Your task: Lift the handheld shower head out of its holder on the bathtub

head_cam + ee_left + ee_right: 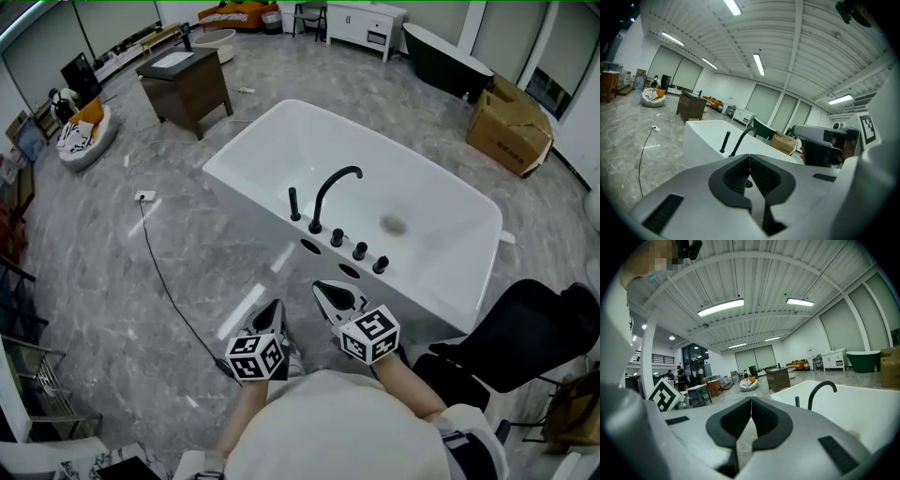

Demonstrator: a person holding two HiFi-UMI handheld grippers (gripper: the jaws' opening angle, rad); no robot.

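Observation:
The handheld shower head (293,203) is a slim black stick standing upright in its holder on the near rim of the white bathtub (281,131). It also shows as a short black post in the left gripper view, the shower head (725,141), and in the right gripper view, the shower head (797,401). A curved black faucet (333,192) and three black knobs (359,250) stand beside it. My left gripper (273,312) and right gripper (328,292) hover short of the tub rim. Both are shut with nothing between the jaws, as seen on the left gripper (749,157) and the right gripper (751,399).
A black chair (530,333) stands close at the right. A black cable (164,281) runs across the marble floor on the left. Farther off are a dark wooden vanity (187,84), a cardboard box (509,127) and a dark bathtub (445,56).

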